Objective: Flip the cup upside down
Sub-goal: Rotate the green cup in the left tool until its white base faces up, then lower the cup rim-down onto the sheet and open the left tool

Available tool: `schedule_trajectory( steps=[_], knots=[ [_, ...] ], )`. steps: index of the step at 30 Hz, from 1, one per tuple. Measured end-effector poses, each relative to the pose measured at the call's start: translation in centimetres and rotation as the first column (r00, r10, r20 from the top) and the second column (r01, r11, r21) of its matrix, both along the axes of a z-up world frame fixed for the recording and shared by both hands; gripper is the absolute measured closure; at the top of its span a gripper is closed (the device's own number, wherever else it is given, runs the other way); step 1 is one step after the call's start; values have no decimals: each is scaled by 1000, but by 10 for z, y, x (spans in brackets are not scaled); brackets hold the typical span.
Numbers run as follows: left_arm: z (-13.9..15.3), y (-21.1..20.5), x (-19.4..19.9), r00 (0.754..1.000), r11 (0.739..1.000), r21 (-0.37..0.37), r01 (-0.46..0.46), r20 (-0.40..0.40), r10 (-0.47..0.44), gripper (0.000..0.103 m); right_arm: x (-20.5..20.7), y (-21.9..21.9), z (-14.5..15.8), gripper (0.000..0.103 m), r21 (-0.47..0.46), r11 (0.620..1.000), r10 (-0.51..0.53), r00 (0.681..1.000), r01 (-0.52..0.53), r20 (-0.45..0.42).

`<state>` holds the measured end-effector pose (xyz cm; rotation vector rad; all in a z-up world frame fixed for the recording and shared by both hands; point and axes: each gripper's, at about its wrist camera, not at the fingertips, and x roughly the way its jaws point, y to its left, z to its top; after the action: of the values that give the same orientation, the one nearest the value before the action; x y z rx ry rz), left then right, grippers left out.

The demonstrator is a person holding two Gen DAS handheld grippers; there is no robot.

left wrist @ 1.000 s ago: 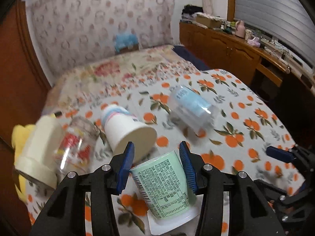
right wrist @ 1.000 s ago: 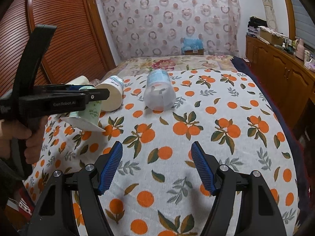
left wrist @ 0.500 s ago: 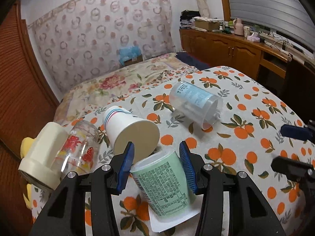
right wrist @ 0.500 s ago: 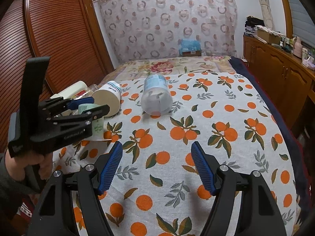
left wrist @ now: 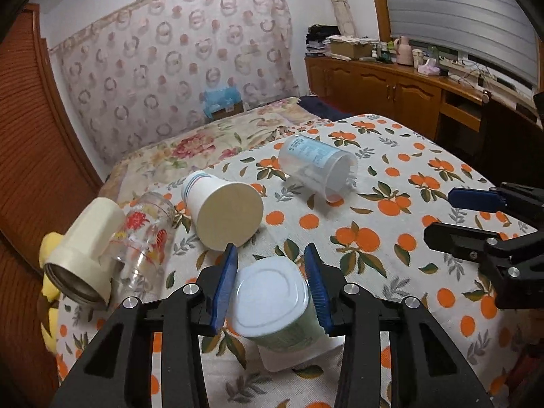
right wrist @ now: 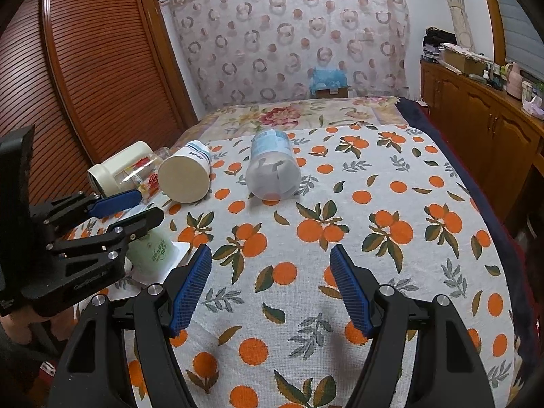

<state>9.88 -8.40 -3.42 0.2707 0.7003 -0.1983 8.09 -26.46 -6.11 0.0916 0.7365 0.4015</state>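
Observation:
A pale green plastic cup (left wrist: pixel 278 309) stands upside down on the orange-print cloth, its white base facing up and its rim on the cloth. My left gripper (left wrist: pixel 270 284) is shut on the green cup, one blue pad on each side. The cup also shows in the right wrist view (right wrist: pixel 153 246), partly hidden behind the left gripper (right wrist: pixel 131 209). My right gripper (right wrist: pixel 272 289) is open and empty over the cloth, to the right of the cup; it shows at the right edge of the left wrist view (left wrist: pixel 476 217).
Lying on their sides behind the cup are a white paper cup (left wrist: pixel 221 210), a clear plastic cup (left wrist: pixel 316 166), a printed glass (left wrist: pixel 144 238) and a cream flask (left wrist: pixel 83 255). A wooden cabinet (left wrist: pixel 391 91) runs along the right. A slatted wardrobe (right wrist: pixel 85 85) stands left.
The green cup has turned from tilted, label facing me, to upside down with its rim on the cloth. My left gripper has tipped down with it. The right gripper stayed open.

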Motion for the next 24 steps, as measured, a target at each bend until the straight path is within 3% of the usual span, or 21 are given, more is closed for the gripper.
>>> schedule_trajectory(
  steps=[8, 10, 17, 24],
  knots=[
    [1, 8, -14, 1000, 998, -68, -6, -8, 5, 62, -2, 2, -3, 29, 7, 1000, 3, 1000, -3, -7],
    [3, 10, -17, 1000, 996, -84, -10, -4, 9, 52, -2, 3, -3, 29, 8, 1000, 4, 1000, -4, -7],
    [11, 25, -27, 999, 988, -146, -41, 15, 44, 42, -7, 5, 0, 29, 13, 1000, 0, 1000, 0, 18],
    [28, 48, -49, 993, 978, -188, -92, 60, 105, 21, -23, 14, 12, 29, 24, 1000, 6, 997, -8, 73]
  ],
)
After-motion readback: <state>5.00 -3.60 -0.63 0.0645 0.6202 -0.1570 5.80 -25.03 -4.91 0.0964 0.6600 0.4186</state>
